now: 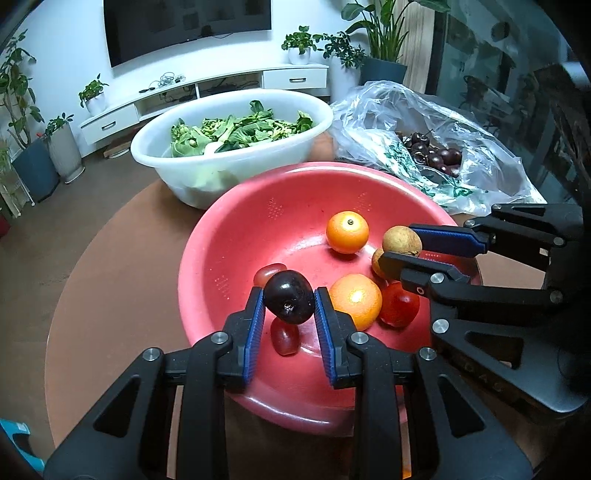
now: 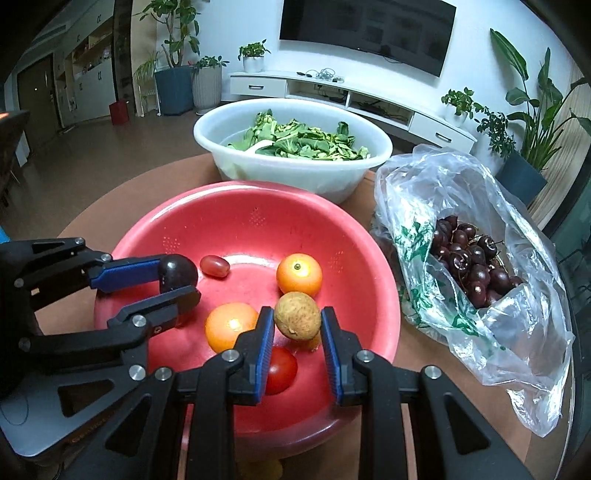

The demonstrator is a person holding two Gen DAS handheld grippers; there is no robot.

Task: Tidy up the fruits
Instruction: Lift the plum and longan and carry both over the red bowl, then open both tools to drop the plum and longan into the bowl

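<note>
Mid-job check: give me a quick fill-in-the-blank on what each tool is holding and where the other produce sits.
1. The left tool is shut on a dark ____ over the red bowl.
2. The right tool grips a small ____ fruit.
3. The leafy greens lie in the ____ basin.
4. The loose cherries sit in a clear plastic ____.

Missing words: cherry; brown; white; bag

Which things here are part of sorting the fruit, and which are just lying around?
Part of the job:
- left gripper, shut on cherry
- right gripper, shut on brown fruit
- red bowl with oranges, tomato, grape
- bag of cherries

Lying about:
- white basin of greens
- TV
- potted plants
</note>
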